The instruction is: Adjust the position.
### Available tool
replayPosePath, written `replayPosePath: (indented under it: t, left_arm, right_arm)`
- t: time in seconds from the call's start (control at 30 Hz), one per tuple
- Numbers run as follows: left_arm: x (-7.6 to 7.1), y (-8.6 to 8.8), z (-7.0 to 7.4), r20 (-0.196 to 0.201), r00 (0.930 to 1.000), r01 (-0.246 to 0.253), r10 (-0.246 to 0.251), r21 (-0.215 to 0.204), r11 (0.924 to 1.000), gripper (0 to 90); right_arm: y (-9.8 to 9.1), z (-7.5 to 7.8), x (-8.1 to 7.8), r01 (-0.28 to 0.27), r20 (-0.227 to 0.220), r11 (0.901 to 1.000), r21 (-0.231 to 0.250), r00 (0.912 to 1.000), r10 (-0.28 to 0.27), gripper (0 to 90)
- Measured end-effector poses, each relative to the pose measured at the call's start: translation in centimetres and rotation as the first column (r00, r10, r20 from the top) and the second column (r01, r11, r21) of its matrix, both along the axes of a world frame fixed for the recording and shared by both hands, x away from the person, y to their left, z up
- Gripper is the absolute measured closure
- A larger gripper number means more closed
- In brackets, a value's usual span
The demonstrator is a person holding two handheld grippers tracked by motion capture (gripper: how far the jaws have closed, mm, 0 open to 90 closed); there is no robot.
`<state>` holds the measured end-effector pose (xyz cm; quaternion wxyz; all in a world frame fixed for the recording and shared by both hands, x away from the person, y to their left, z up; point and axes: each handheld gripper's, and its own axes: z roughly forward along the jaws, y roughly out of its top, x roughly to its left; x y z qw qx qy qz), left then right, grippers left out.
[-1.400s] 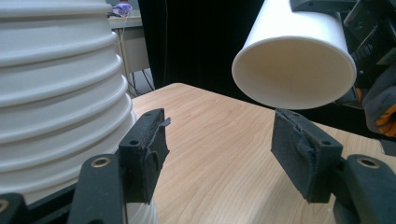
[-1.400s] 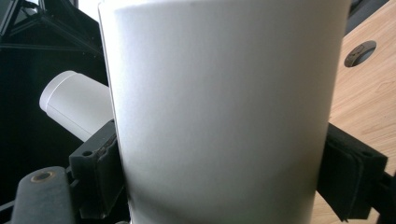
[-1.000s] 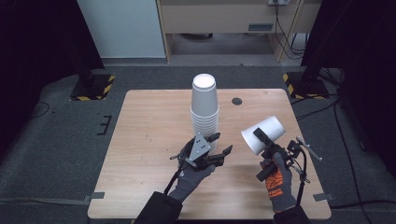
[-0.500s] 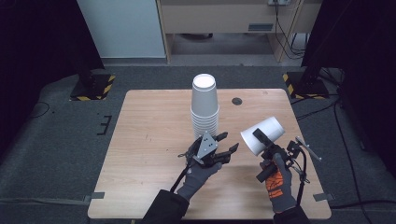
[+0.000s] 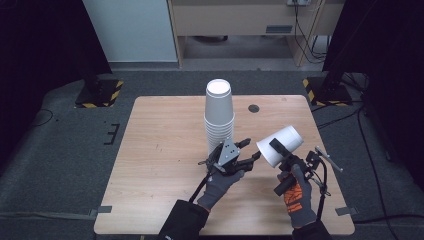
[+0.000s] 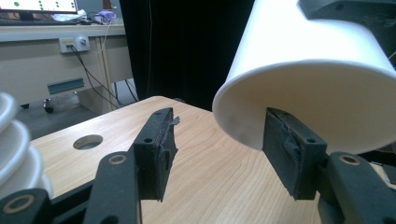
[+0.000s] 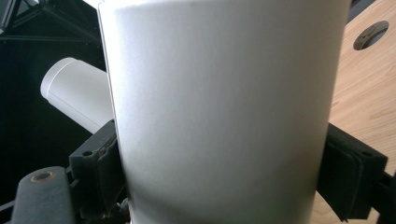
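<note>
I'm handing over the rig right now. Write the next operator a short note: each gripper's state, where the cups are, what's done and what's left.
Right gripper: shut on a single white cup, held tilted above the table, rim toward the left gripper.
Left gripper: open, jaws have just been closing, one jaw at the cup's rim; no grip yet.
Cup stack: upside down at the table's middle.
Done: one cup held apart from the stack.
Left: probably grip the rim with the left gripper.

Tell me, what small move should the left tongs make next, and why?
Probably ease the left tongs a little further toward the cup's rim. The right tongs grip that tilted cup, while the left tongs' open pads, which have just been closing, sit just short of it with nothing between them.
</note>
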<state>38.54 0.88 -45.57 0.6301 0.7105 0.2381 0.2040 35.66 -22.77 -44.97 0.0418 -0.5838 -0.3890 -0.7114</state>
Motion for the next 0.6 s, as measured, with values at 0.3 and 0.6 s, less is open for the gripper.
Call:
replayPosePath:
  t: [0.3,0.6]
  left_arm:
    - [0.6,-1.0,0.1,0.002,0.9999,0.011,-0.011,-0.014,0.9998,43.7]
    - [1.0,-1.5,0.0,-0.001,0.9998,0.021,-0.021,-0.022,0.9995,48.4]
  right_arm:
    - [0.0,0.0,0.0,-0.007,-0.003,1.0,0.006,1.0,0.007,15.4]
    - [0.2,-0.2,0.1,-0.02,-0.01,0.9998,0.002,0.9997,0.02,15.4]
